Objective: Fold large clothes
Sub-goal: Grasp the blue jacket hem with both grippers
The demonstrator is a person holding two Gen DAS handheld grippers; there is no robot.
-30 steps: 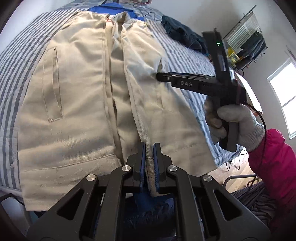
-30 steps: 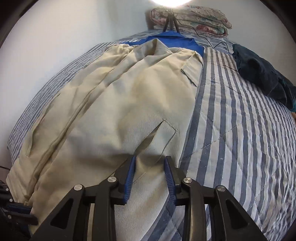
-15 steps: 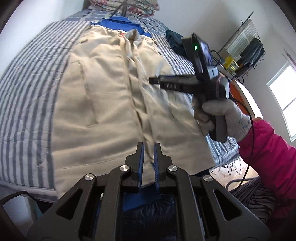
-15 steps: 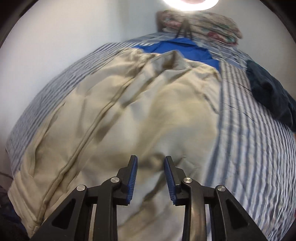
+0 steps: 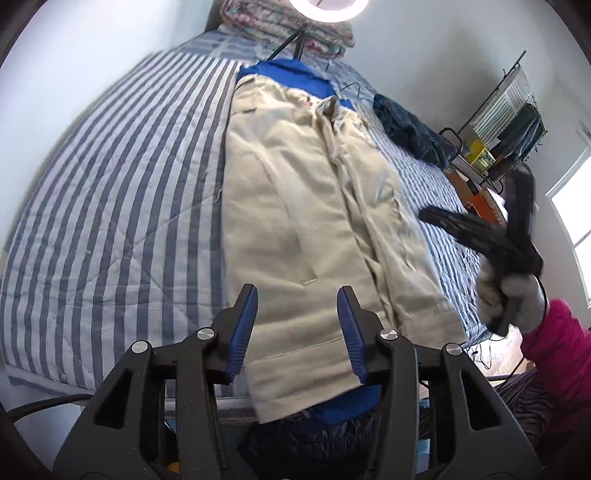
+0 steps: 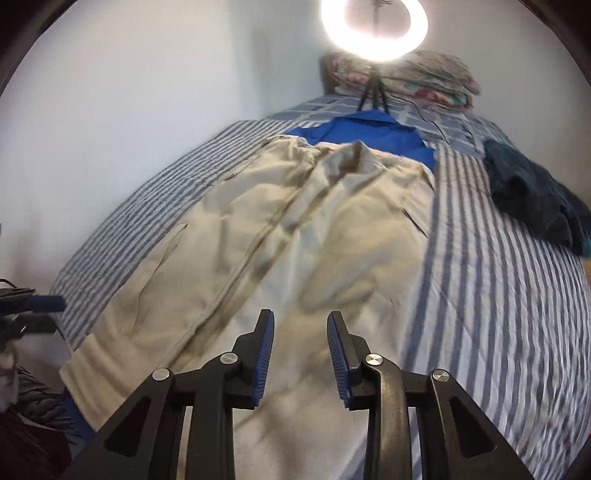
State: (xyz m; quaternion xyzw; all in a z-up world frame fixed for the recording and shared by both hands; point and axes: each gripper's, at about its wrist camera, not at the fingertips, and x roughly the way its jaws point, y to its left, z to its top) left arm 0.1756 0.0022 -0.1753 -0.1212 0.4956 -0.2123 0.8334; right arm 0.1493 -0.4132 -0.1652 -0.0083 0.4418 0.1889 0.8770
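Both pairs of jaws stand apart with nothing pinched in them: the left gripper is opening above the hem of the beige jacket, its blue pads clear of the cloth, and the right gripper holds a narrower gap over the same garment without touching it. That jacket lies lengthwise on the striped quilt, front closed, its hem hanging over the near edge of the bed, where the lowest part is hidden behind the left gripper's black frame. A blue garment lies under its collar end, mostly covered. In the left wrist view the right gripper appears blurred at the right side, gripped by a gloved hand with a pink sleeve cut off by the frame's edge. A dark garment lies on the quilt well apart from the jacket. At the head of the bed a ring light glares, washing out detail of the folded bedding behind it.
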